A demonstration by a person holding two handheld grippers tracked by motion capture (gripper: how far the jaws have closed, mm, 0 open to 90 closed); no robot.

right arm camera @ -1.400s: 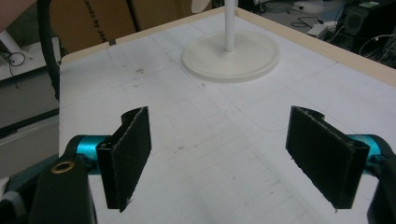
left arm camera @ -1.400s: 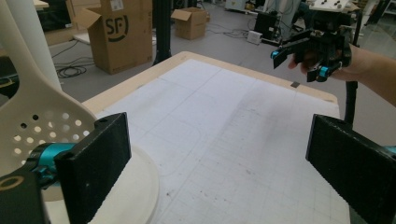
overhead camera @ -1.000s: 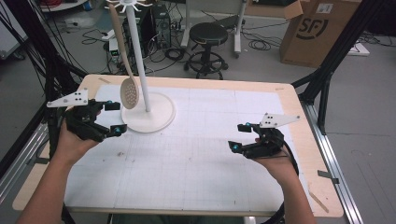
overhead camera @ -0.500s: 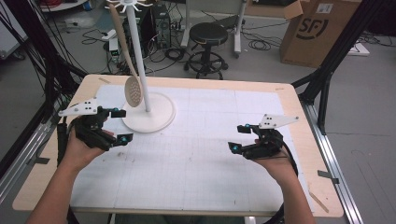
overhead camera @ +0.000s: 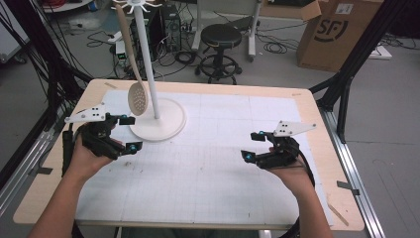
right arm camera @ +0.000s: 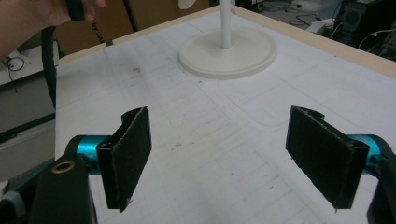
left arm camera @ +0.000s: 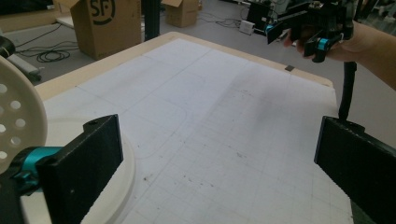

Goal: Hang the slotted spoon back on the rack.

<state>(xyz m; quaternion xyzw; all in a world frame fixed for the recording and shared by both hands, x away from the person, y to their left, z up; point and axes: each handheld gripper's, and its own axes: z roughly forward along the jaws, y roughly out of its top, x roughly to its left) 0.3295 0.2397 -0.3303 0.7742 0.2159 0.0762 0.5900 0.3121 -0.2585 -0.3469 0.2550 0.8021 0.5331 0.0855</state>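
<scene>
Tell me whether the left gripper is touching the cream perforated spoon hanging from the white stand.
Apart. In the high view, the left gripper sits below and left of the perforated spoon, with white mat showing between them.

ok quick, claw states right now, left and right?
Left claw: open, holding nothing, beside the hanging slotted spoon.
Right claw: open, empty, above the table.

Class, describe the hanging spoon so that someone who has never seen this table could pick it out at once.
Start at the white stand with a round base on the table's far left. A pale slotted spoon hangs from its top hooks, bowl down beside the pole, near the left gripper. Its round bowl is pierced with holes.
</scene>
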